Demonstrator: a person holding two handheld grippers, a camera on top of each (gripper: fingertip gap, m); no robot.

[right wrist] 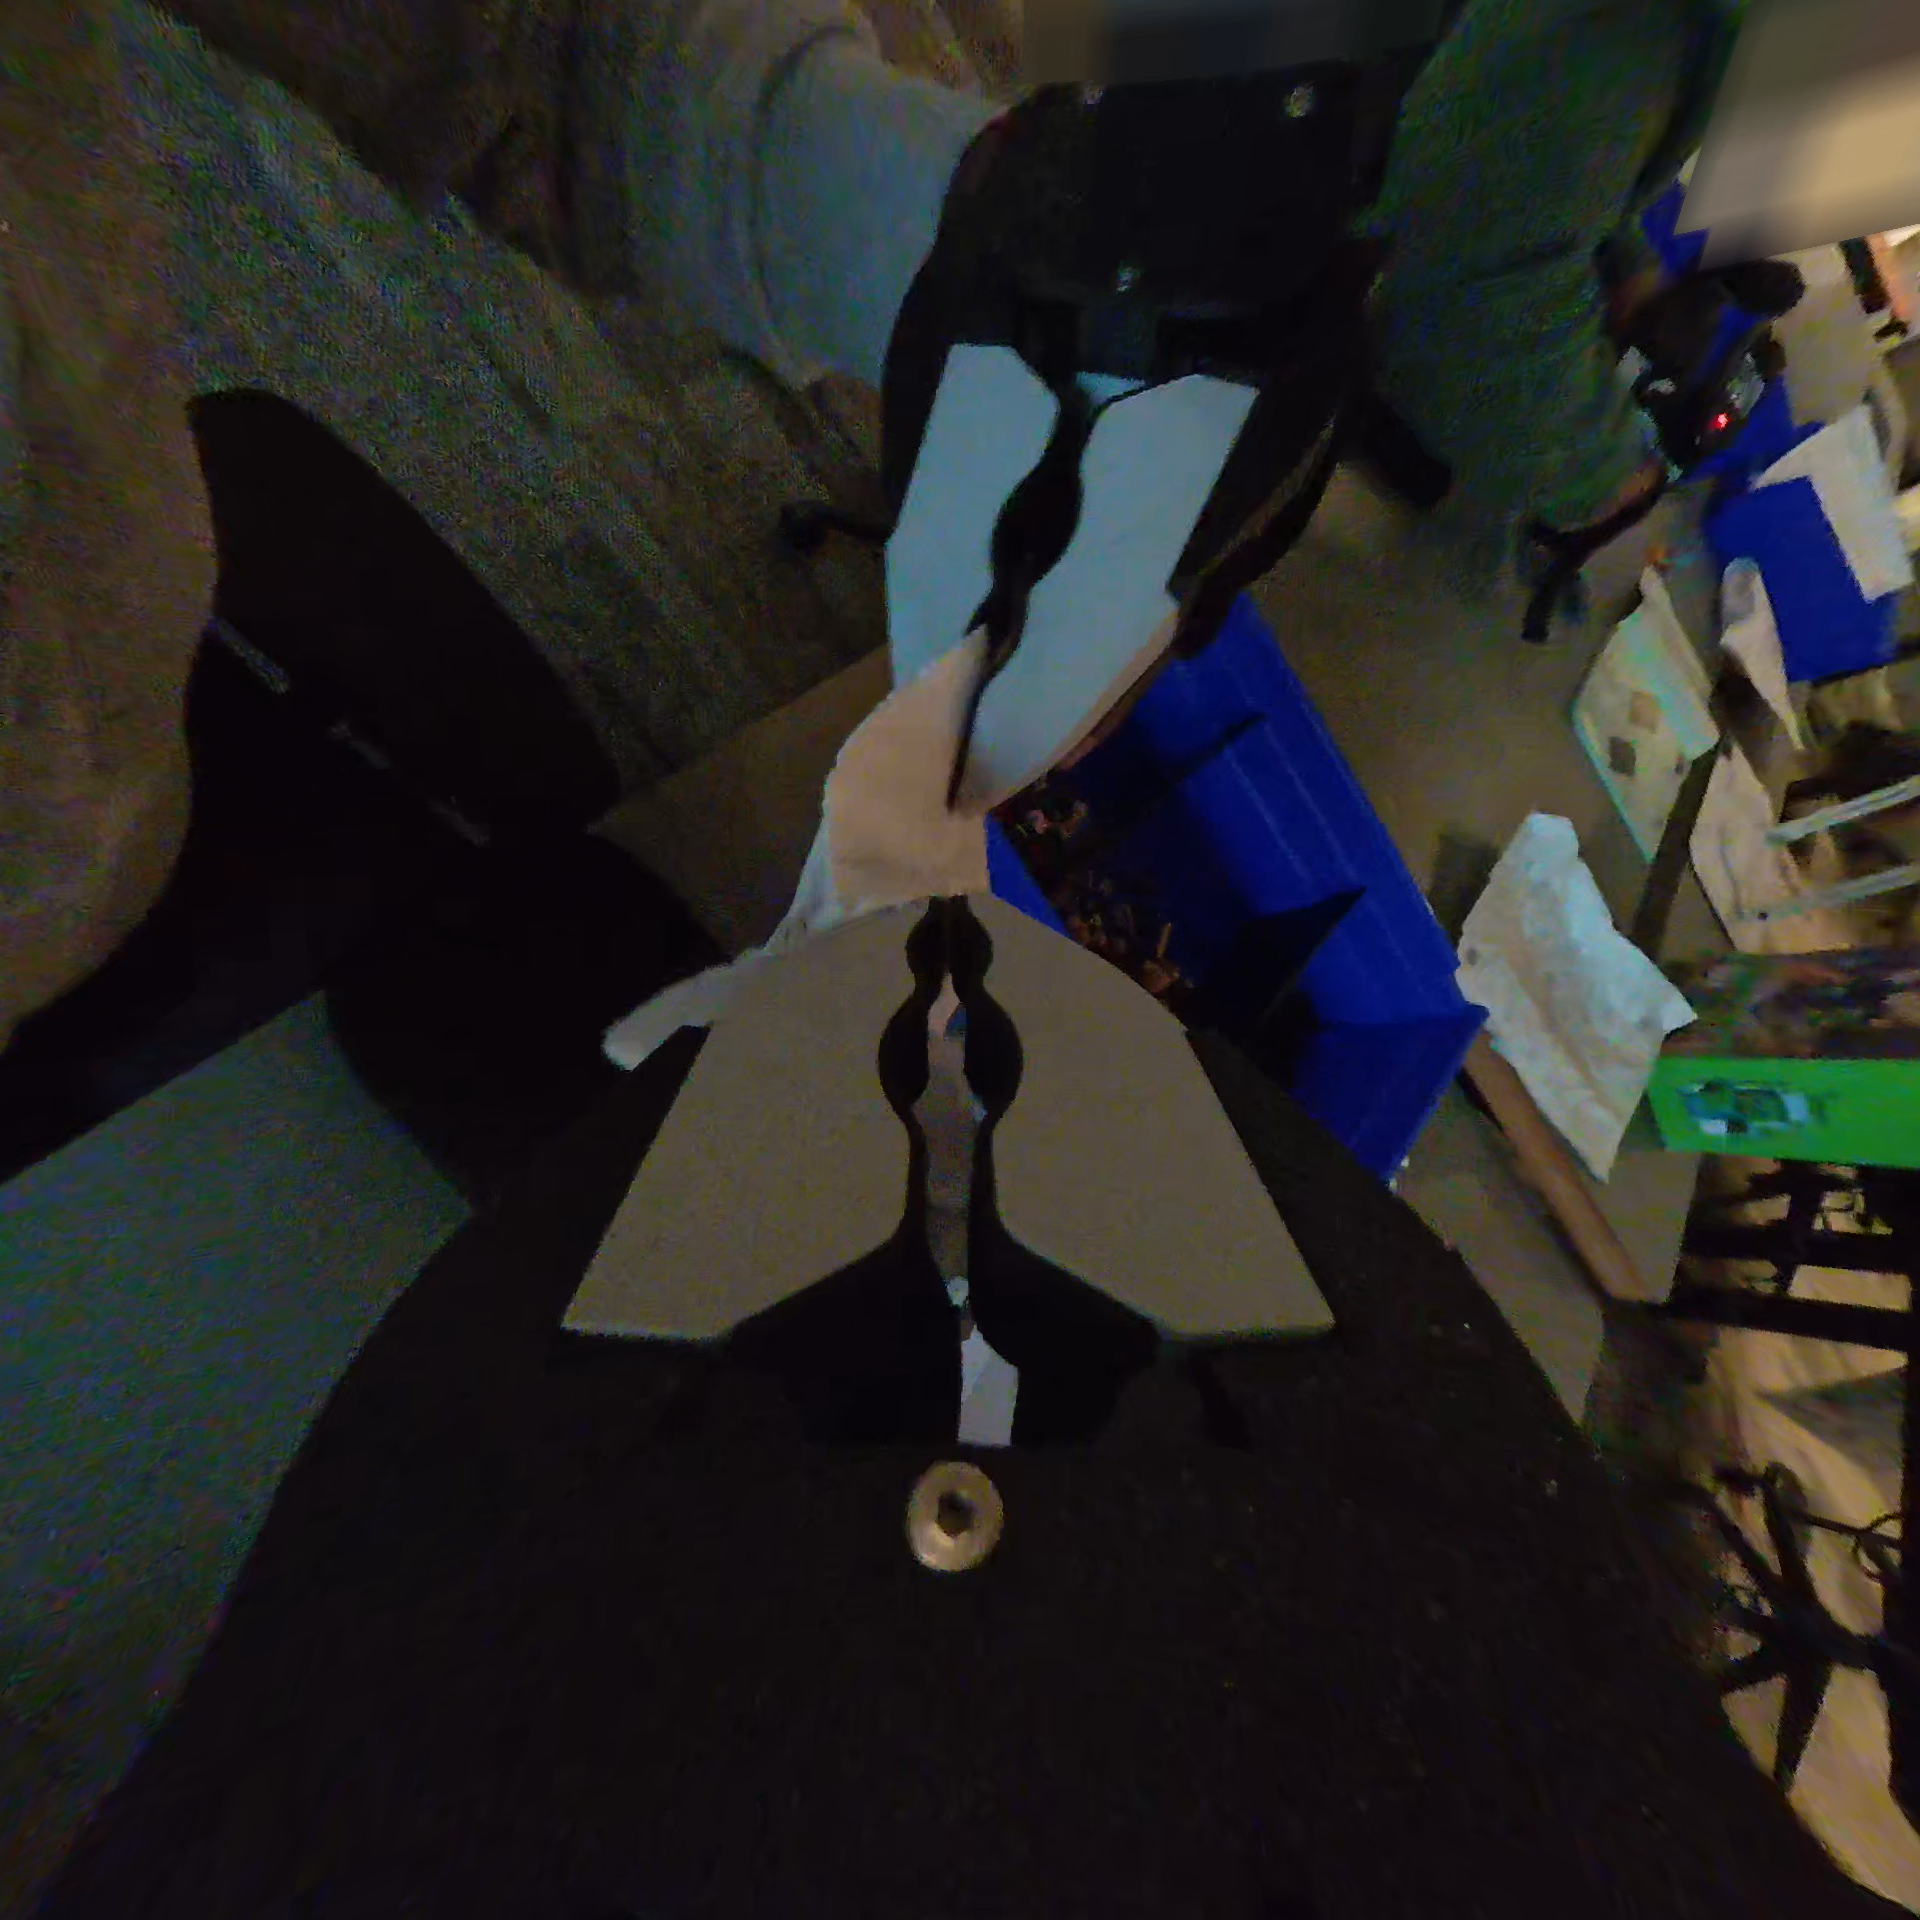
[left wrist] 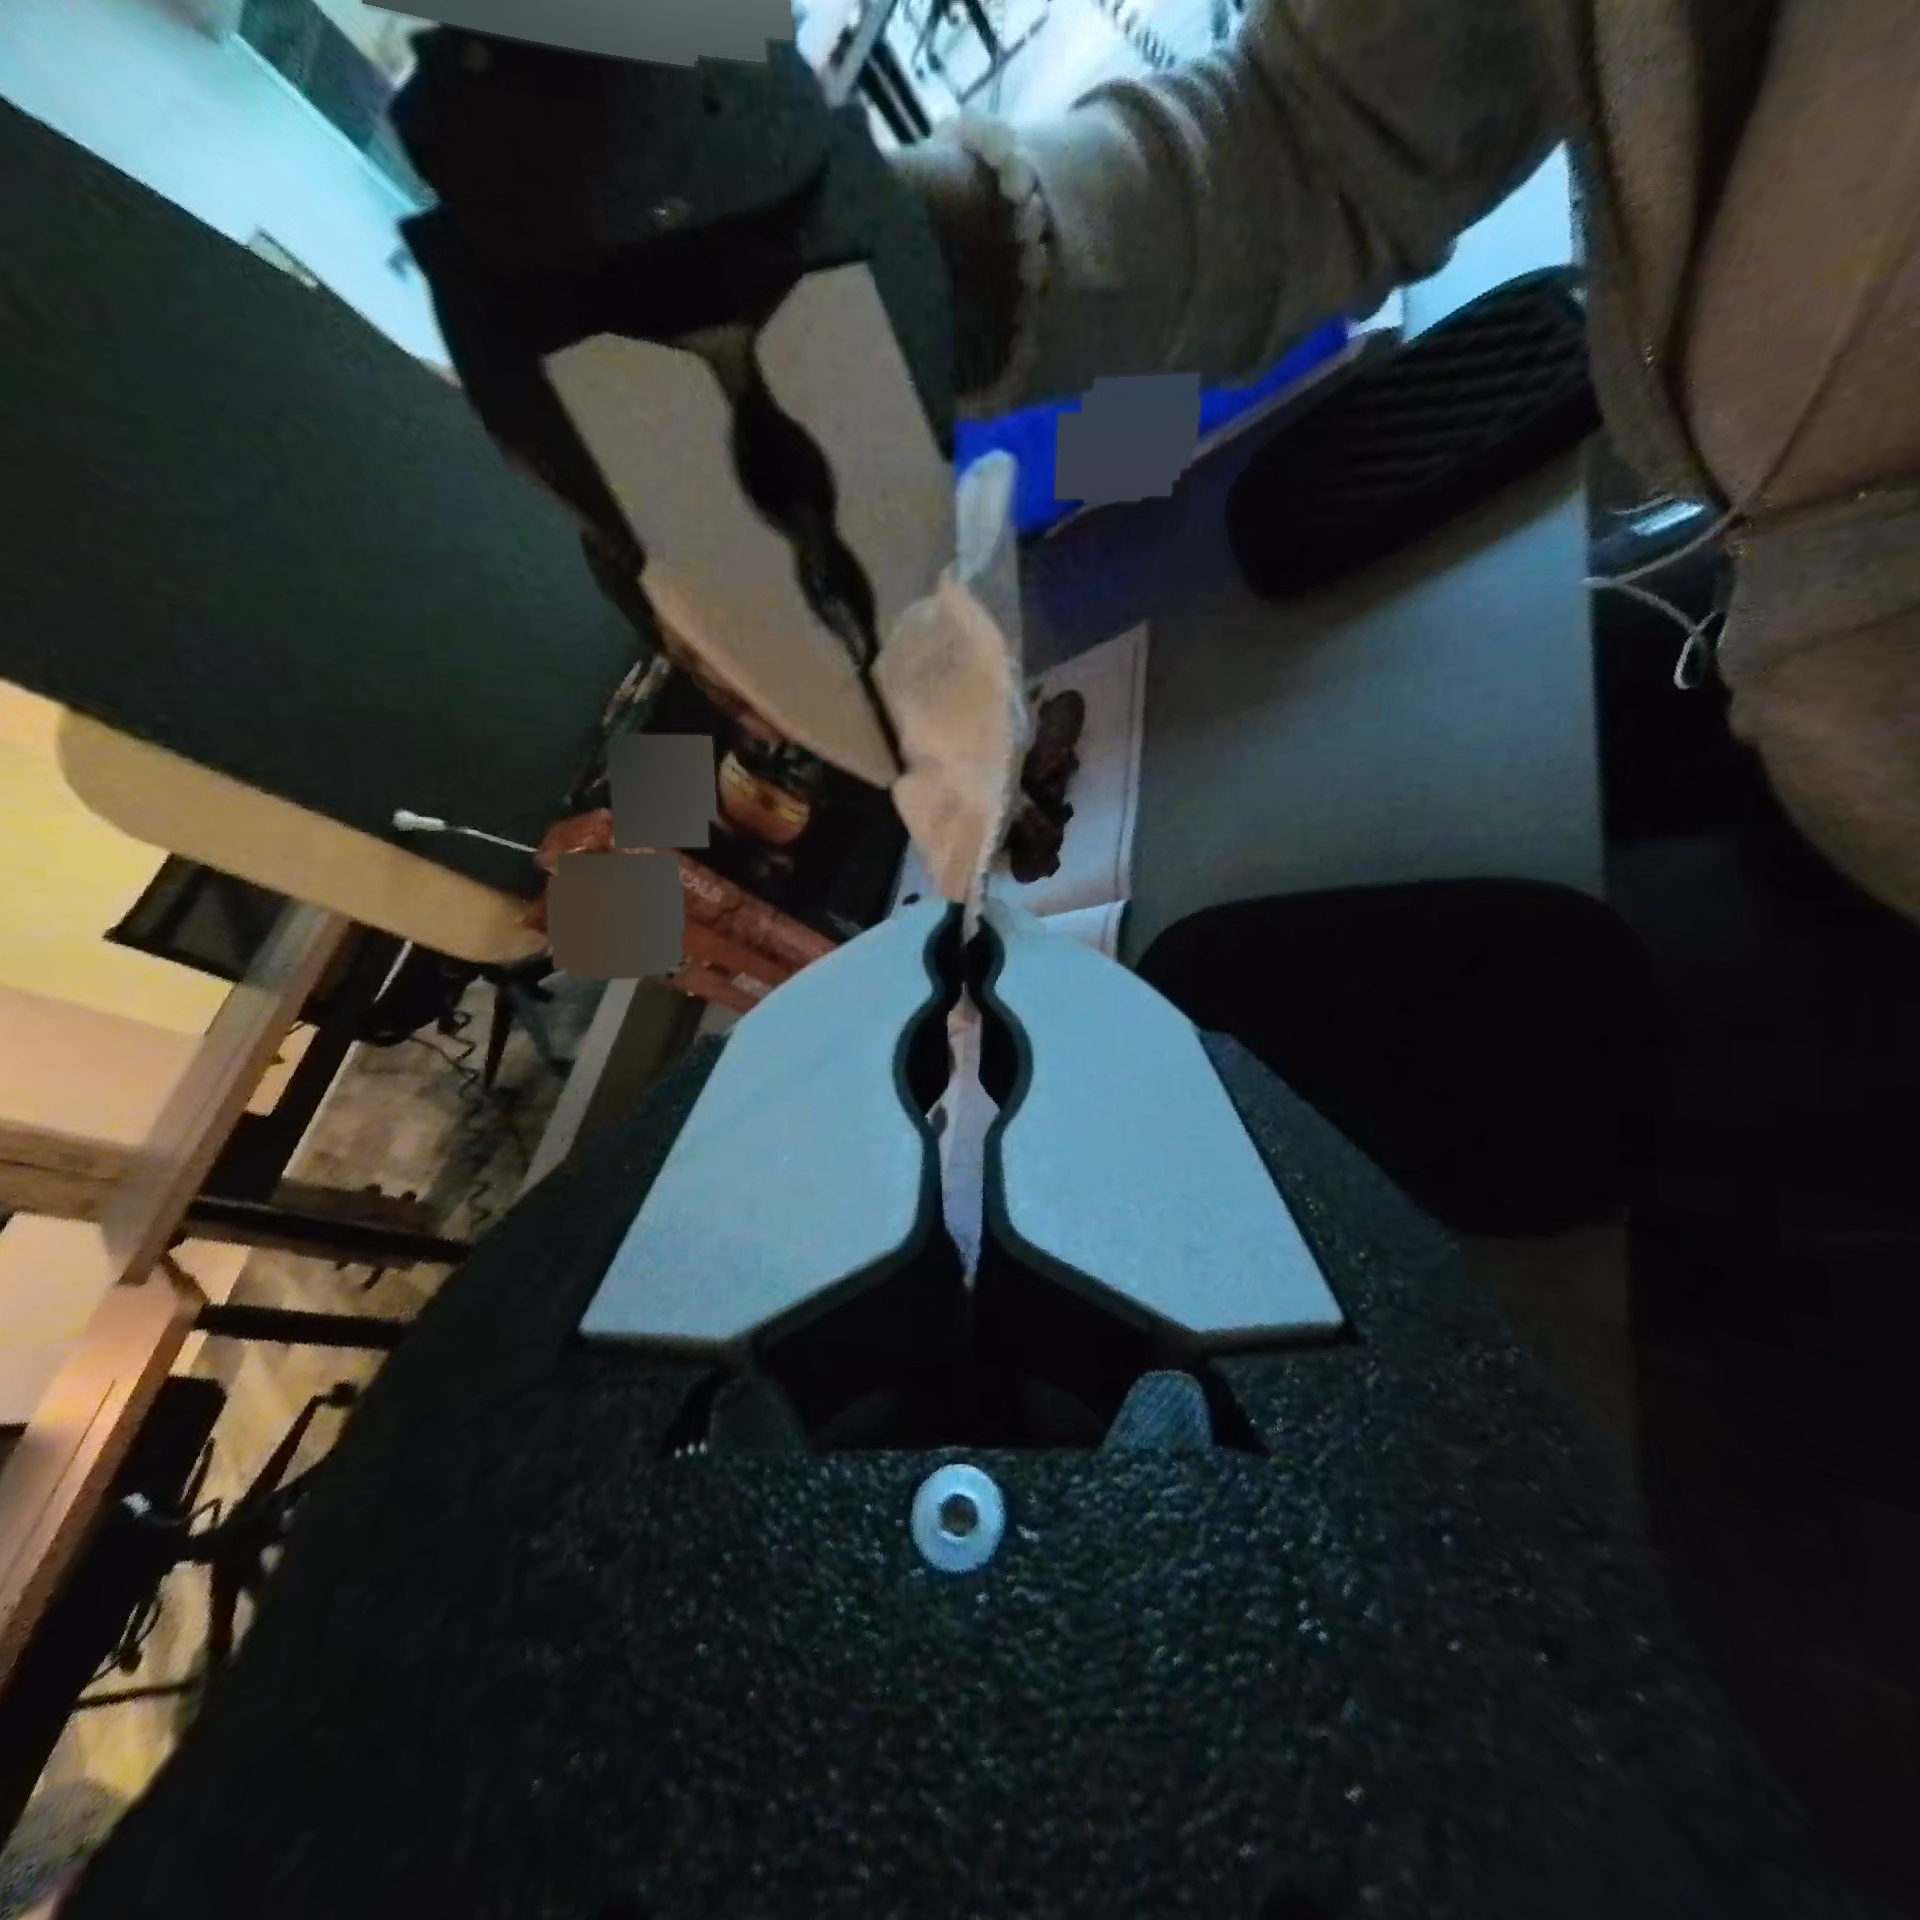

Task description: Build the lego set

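A small white paper bag [left wrist: 961, 727] hangs in the air, stretched between my two grippers. My left gripper [left wrist: 961, 914] is shut on its near end; a strip of the bag runs back between the pads. My right gripper [left wrist: 888, 748] comes in from above, shut on the bag's other end. In the right wrist view my right gripper [right wrist: 951, 904] is shut on the bag [right wrist: 904, 821], and my left gripper [right wrist: 961, 800] grips it from the far side. A blue bin [right wrist: 1299, 862] with small dark lego pieces [right wrist: 1101, 894] sits below.
A dark lego box [left wrist: 790, 831] and a white sheet with dark red pieces [left wrist: 1081, 790] lie on the grey table [left wrist: 1351, 727]. A person's beige sleeve [left wrist: 1247, 208] holds the right gripper. Another white bag [right wrist: 1558, 987] and a green box [right wrist: 1787, 1101] lie to the right.
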